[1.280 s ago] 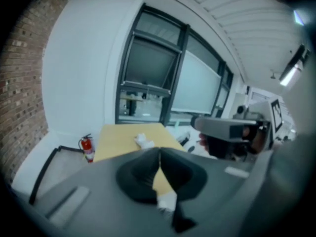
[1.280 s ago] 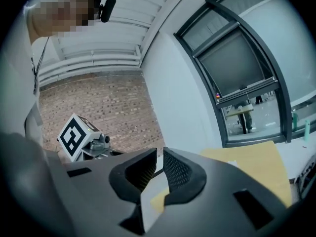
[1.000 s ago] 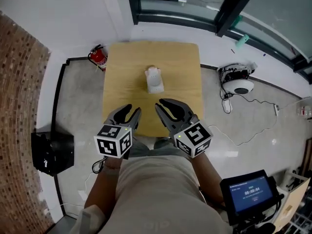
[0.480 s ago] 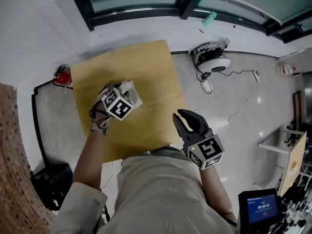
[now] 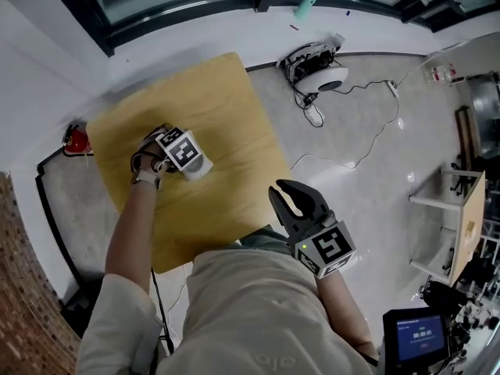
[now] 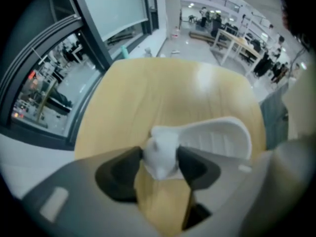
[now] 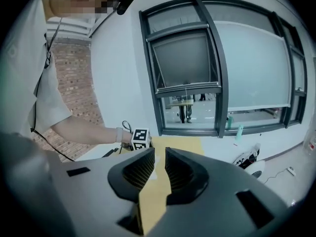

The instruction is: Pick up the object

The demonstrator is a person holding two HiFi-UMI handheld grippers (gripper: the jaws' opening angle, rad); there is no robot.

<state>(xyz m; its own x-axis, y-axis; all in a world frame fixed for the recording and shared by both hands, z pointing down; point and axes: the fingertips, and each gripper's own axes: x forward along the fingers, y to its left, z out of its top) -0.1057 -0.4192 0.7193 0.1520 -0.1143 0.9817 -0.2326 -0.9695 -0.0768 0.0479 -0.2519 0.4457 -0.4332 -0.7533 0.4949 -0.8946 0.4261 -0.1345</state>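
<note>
A white object with a ribbed, rounded body lies on the square wooden table. My left gripper is down over it. In the left gripper view its jaws are opening, and the object's narrow white end sits between the pads, close to both. My right gripper hovers off the table's near right edge, by my body. Its jaws stand a narrow gap apart with nothing between them. The right gripper view also shows the left gripper's marker cube over the table.
A red fire extinguisher stands on the floor at the table's left corner. A white round device with tangled cables lies on the floor to the far right. A screen sits at my lower right. Dark window frames run along the far wall.
My left gripper has reached from beside my body out over the table to the white object, and its jaws have spread. The head view has swung right. The right gripper stays near my body.
</note>
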